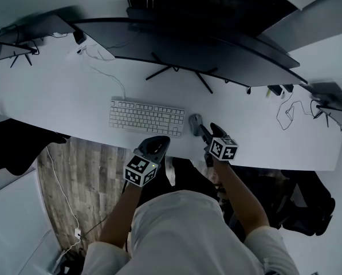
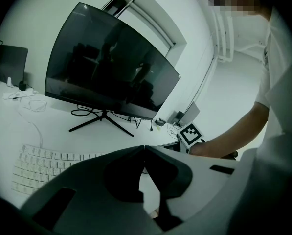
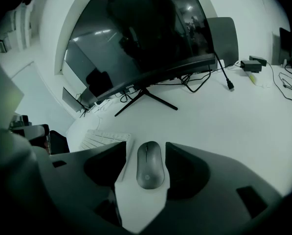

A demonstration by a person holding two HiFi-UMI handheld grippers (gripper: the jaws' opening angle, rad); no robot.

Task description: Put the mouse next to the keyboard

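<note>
Right claw (image 3: 146,147) open, jaws either side of the mouse (image 3: 150,166) at lower centre of frame, no visible pinch; left claw (image 2: 144,150) closed, empty. Mouse lies on the desk (image 3: 224,126) just right of the keyboard (image 3: 104,138). Probably light, rigid, smooth-shelled: take it by its 2 long sides, mid-body.

1 mouse (image 1: 195,123), 1 keyboard (image 1: 146,117), 1 curved monitor (image 1: 188,44), left tongs (image 2: 144,147), right tongs (image 3: 146,146): 2.
</note>
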